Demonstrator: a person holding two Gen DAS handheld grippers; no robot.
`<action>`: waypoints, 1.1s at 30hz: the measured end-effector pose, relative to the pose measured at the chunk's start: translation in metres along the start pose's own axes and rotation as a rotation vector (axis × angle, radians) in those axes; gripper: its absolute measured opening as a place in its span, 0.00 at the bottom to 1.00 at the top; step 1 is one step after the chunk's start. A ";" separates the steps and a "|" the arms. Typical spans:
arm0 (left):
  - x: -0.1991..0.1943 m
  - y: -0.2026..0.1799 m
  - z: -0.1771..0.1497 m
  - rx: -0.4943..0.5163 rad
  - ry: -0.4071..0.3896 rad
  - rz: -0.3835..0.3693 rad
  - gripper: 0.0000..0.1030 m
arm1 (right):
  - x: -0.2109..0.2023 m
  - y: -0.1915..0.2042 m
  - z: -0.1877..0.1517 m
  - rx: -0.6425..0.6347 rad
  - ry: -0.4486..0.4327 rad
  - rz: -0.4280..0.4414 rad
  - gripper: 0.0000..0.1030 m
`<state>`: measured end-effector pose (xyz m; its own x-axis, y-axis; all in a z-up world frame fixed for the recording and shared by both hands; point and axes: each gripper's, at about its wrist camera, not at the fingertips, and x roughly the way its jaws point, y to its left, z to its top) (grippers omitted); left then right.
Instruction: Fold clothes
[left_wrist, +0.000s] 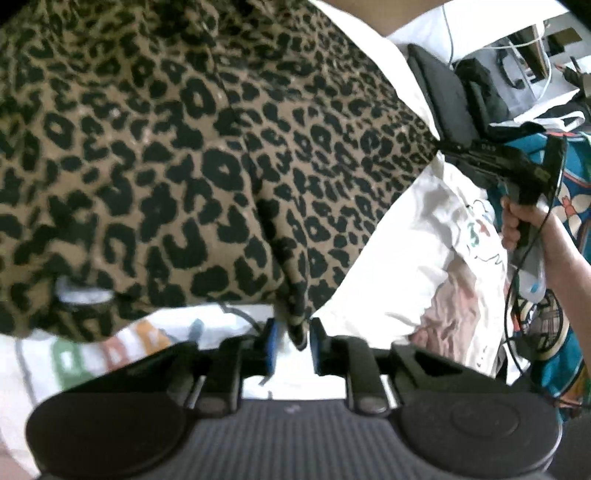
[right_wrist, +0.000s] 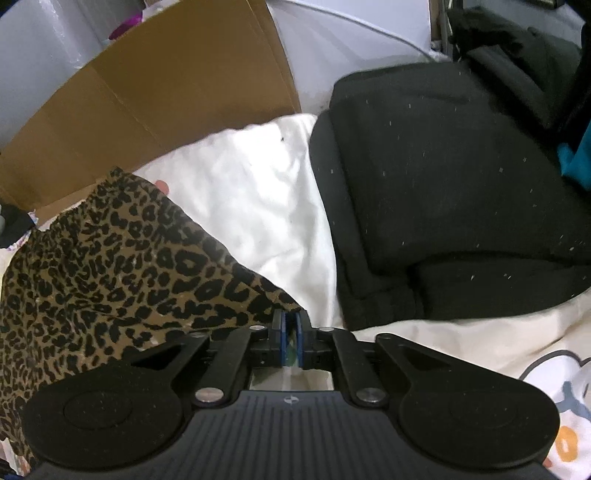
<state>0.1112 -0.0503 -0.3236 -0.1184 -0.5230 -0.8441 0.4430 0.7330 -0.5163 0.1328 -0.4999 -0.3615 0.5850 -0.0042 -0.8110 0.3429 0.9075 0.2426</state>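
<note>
A leopard-print garment (left_wrist: 184, 147) fills most of the left wrist view, spread out and lifted above the white bedding. Its lower corner (left_wrist: 297, 330) hangs between the blue pads of my left gripper (left_wrist: 292, 347). Those pads stand apart and do not pinch it. My right gripper (left_wrist: 441, 142), held by a hand (left_wrist: 515, 225), grips the garment's far right corner. In the right wrist view the leopard garment (right_wrist: 110, 266) runs from the left up to the right gripper (right_wrist: 291, 332), whose pads are nearly together on its edge.
A folded black garment (right_wrist: 443, 192) lies on the white bedding (right_wrist: 251, 206) to the right. A brown cardboard box (right_wrist: 166, 92) stands behind. A cream printed sheet (right_wrist: 535, 387) covers the near side. Blue printed fabric (left_wrist: 576, 184) and cables sit at the far right.
</note>
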 end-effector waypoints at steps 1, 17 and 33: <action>-0.005 0.001 -0.001 0.000 -0.010 0.012 0.19 | -0.003 0.002 0.001 -0.004 -0.004 0.000 0.06; -0.022 0.035 0.000 0.021 -0.148 0.144 0.36 | -0.040 0.083 -0.021 -0.156 0.036 0.186 0.06; -0.030 0.038 0.002 0.064 -0.244 0.038 0.38 | -0.050 0.173 -0.076 -0.389 0.166 0.394 0.22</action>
<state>0.1332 -0.0077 -0.3174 0.1137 -0.5907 -0.7988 0.4994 0.7291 -0.4681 0.1066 -0.3102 -0.3194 0.4794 0.4031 -0.7795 -0.1915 0.9149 0.3554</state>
